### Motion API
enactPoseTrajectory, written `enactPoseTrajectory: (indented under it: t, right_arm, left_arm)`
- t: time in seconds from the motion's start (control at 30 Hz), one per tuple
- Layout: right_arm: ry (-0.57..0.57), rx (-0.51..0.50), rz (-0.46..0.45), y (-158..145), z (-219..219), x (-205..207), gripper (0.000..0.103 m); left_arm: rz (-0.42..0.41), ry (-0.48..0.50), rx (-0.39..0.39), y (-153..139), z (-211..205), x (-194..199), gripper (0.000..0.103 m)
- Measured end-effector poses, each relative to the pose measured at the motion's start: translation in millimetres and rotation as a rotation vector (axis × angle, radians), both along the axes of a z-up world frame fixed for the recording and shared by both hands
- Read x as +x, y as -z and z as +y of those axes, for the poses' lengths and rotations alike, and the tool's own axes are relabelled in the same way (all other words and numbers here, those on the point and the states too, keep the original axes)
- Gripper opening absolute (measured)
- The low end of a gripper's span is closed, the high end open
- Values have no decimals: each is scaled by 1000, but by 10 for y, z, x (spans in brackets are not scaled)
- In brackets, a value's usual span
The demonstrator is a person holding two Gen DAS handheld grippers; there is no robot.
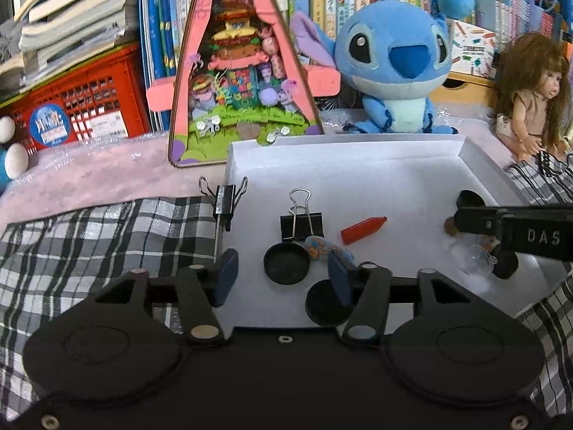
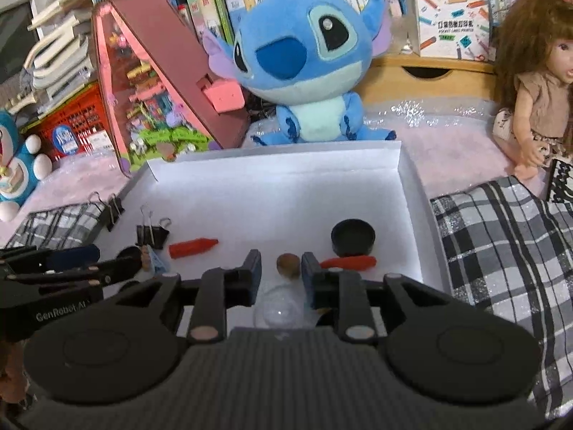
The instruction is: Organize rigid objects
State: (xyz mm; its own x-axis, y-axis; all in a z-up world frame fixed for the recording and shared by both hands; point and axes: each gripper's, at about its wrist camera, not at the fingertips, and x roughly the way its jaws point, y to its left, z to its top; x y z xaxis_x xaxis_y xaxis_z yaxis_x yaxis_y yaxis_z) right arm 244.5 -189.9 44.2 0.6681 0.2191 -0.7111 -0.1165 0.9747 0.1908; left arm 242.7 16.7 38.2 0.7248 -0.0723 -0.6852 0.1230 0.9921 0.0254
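Note:
A white cardboard tray [image 1: 358, 165] [image 2: 272, 182] holds small items: a black binder clip [image 1: 301, 225] [image 2: 151, 234], a red crayon [image 1: 363, 230] [image 2: 193, 247], two black caps [image 1: 286, 263] [image 1: 326, 304], a cartoon sticker [image 1: 317, 245]. In the right wrist view I see another black cap [image 2: 352, 239], a second red crayon [image 2: 349, 262], and a clear bottle [image 2: 277, 310] with a brown cork [image 2: 288, 264]. My left gripper [image 1: 283, 279] is open over the caps. My right gripper [image 2: 281, 276] is open, its fingers on either side of the cork.
A second binder clip [image 1: 225, 203] sits on the tray's left rim. Plaid cloth [image 1: 107, 236] [image 2: 501, 243] lies under and beside the tray. A Stitch plush [image 1: 397, 68], a pink triangular toy house [image 1: 236, 71], a doll [image 1: 530, 93] and book shelves stand behind.

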Motion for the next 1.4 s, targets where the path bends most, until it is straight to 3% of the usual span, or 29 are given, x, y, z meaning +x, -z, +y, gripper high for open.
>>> enactPoseTrajectory:
  t: [0.13, 0.43, 0.97, 1.4]
  right_arm:
    - [1, 6, -31, -106, -27, -91, 51]
    - [-1, -14, -90, -269, -58, -354, 60]
    - [-7, -77, -195, -388, -194, -1120, 65]
    - [10, -96, -184, -253, -191, -1365, 67]
  left_arm:
    - [-26, 14, 6, -85, -13, -117, 68]
    - [-66, 17, -2, -241, -5, -395, 79]
    - [-126, -8, -2, -176, -44, -1130, 80]
    - [-93, -11, -37, -46, -53, -1361, 81]
